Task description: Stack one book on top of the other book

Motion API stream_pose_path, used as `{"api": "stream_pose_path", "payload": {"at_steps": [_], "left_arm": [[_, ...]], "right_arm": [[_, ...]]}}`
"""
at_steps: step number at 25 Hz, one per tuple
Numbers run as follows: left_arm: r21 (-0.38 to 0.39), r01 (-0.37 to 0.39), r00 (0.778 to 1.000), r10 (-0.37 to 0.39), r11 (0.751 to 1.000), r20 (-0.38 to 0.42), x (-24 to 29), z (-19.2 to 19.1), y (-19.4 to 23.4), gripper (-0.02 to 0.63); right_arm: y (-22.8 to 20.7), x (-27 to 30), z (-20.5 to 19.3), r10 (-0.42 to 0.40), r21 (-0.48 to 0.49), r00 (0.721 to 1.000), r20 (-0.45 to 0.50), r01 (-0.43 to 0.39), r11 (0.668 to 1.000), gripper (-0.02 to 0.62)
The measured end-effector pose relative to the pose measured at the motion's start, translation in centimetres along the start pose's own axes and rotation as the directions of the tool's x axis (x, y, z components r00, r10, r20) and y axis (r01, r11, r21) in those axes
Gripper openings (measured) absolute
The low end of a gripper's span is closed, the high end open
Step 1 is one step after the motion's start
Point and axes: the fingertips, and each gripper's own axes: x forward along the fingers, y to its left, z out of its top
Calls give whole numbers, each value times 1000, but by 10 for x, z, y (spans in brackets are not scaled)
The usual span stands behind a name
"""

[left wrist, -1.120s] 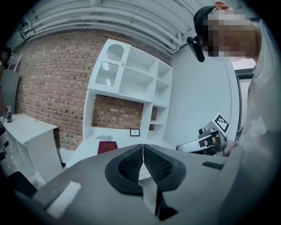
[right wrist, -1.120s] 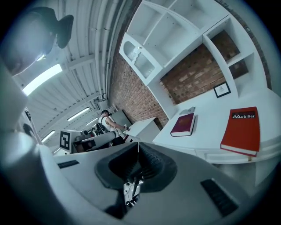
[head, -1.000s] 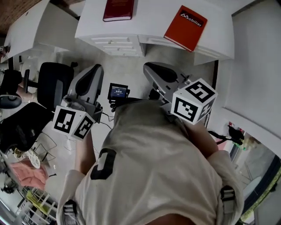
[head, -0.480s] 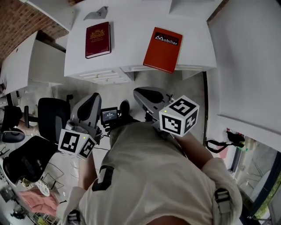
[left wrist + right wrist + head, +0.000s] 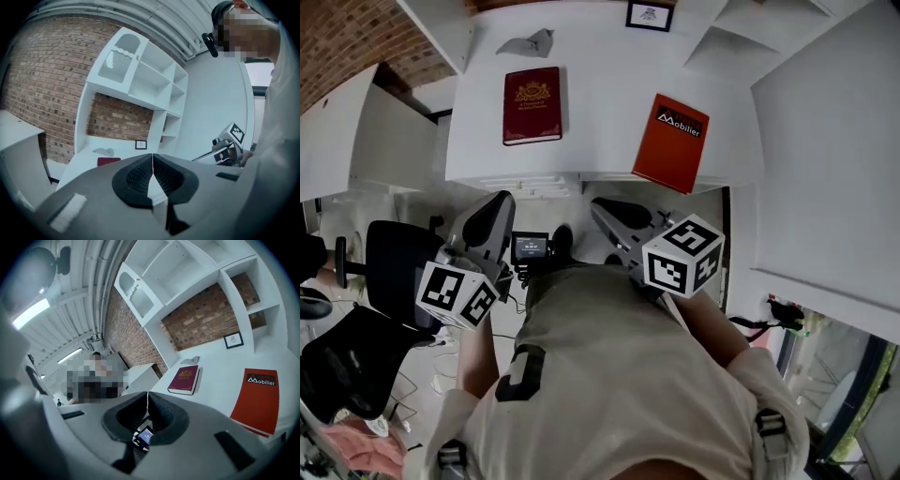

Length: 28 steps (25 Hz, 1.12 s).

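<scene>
Two books lie apart on the white desk [image 5: 600, 84]: a dark red one [image 5: 532, 105] at the left and an orange-red one [image 5: 672, 142] near the front edge at the right. Both grippers hover short of the desk, over the floor, and hold nothing. My left gripper [image 5: 499, 197] is shut, its pads meeting [image 5: 152, 159]; past it only a sliver of the dark red book [image 5: 108, 161] shows. My right gripper [image 5: 598, 203] is shut too [image 5: 147, 397]. Beyond it lie the dark red book [image 5: 185, 379] and the orange-red book [image 5: 258, 397].
A small framed picture [image 5: 649, 14] and a grey crumpled thing [image 5: 530, 42] sit at the desk's back. Drawers [image 5: 525, 183] hang under the desk front. A black chair [image 5: 394, 272] stands at the left. A white shelf unit [image 5: 140, 79] rises behind the desk.
Both grippers have moved towards the desk, still shut. The books, cut off at the view's top edge before, now show whole and lower in the head view.
</scene>
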Motion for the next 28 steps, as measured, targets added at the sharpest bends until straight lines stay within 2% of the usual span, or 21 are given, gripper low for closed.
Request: {"api": "stream_pose_path", "payload": {"at_steps": [6, 11, 16, 25, 28], "left_arm": [[-70, 23, 999, -20, 997, 34, -4, -3, 66, 6], [-80, 74, 997, -72, 994, 36, -4, -5, 99, 6], [-89, 84, 996, -82, 992, 33, -3, -3, 130, 6], [-101, 149, 989, -150, 984, -10, 34, -7, 114, 6], [-87, 171, 985, -173, 982, -24, 53, -2, 101, 6]], "right_arm": [[21, 58, 10, -36, -86, 996, -77, 29, 996, 6], [28, 90, 14, -68, -68, 993, -96, 62, 996, 6], [27, 104, 15, -111, -27, 990, -88, 110, 994, 6], [-3, 103, 23, -133, 58, 990, -48, 135, 989, 6], [-22, 94, 31, -148, 117, 989, -9, 148, 982, 6]]}}
